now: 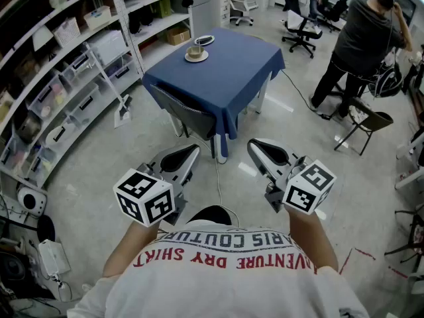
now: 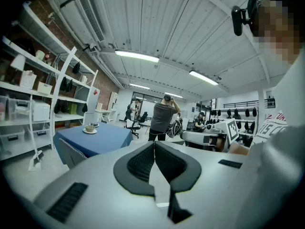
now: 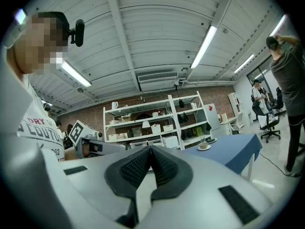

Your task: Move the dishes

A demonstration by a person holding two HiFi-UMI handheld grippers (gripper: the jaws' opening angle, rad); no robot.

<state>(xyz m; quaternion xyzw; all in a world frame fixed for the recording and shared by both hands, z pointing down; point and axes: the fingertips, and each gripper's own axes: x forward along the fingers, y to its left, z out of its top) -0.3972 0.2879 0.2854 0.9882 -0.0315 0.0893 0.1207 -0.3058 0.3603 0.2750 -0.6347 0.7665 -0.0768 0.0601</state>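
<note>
Left gripper (image 1: 193, 150) and right gripper (image 1: 254, 144) are closed and empty; the dishes (image 1: 203, 40) sit well ahead on the table (image 1: 232, 71). Arriving unopened, either could knock the cup (image 1: 195, 50) off its saucer (image 1: 201, 57).

The worktop (image 1: 232, 71) stands ahead, well apart from both claws. On its far left part sits a cup (image 1: 195, 51) on a saucer (image 1: 197, 57), with a second dish (image 1: 203, 40) just behind it near the far edge. A chair (image 1: 187, 113) is pushed in at the worktop's near left side. Shelves (image 1: 66, 58) run along the left of the room. To the right, beyond the worktop, stands a person (image 1: 363, 38), with a folding chair (image 1: 368, 121) just beside them and office chairs (image 1: 301, 32) farther back. The left claw (image 1: 191, 150) and right claw (image 1: 254, 144) sit side by side, near the camera, both pointing towards the worktop.
</note>
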